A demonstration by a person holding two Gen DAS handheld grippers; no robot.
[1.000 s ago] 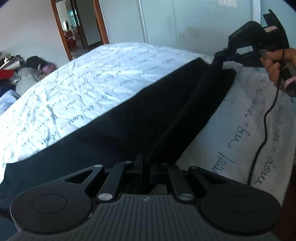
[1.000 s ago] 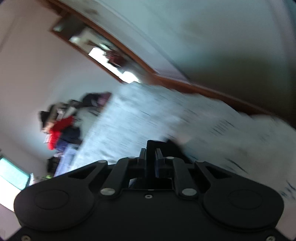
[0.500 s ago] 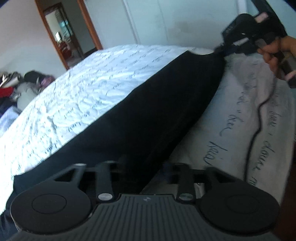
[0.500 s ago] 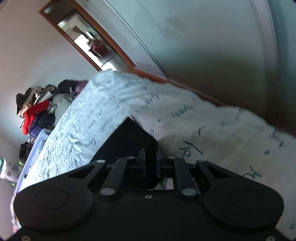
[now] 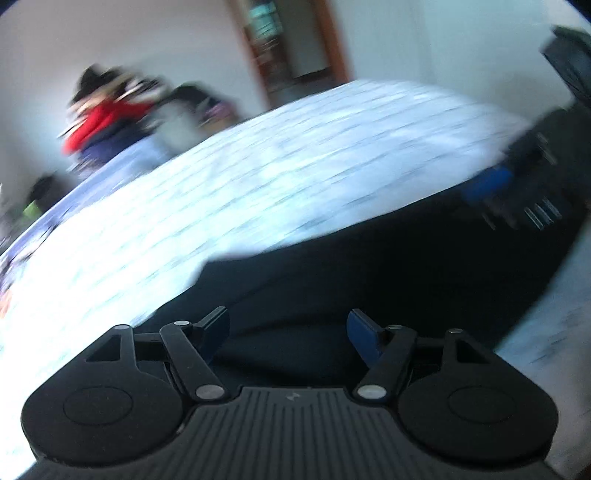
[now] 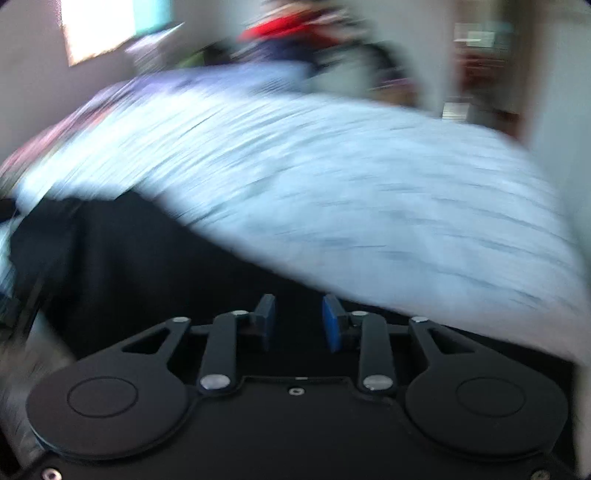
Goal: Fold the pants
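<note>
The black pants (image 5: 388, 258) lie flat along the near edge of the bed; they also show in the right wrist view (image 6: 140, 266). My left gripper (image 5: 288, 332) is open and empty just above the dark cloth, its blue pads (image 5: 364, 332) wide apart. My right gripper (image 6: 298, 321) is open and empty over the pants too. The right gripper also shows, blurred, at the right of the left wrist view (image 5: 517, 184), over the far end of the pants. Both views are motion-blurred.
A white bedspread (image 5: 258, 177) with script print covers the bed beyond the pants. A pile of clothes (image 5: 110, 118) with a red item sits past the bed. A wooden-framed doorway (image 5: 291, 44) stands behind. A bright window (image 6: 99, 29) is at the upper left.
Both grippers have opened and let go of the pants, which now lie flat on the bed. Both have swung to face across the bed toward the clothes pile.
</note>
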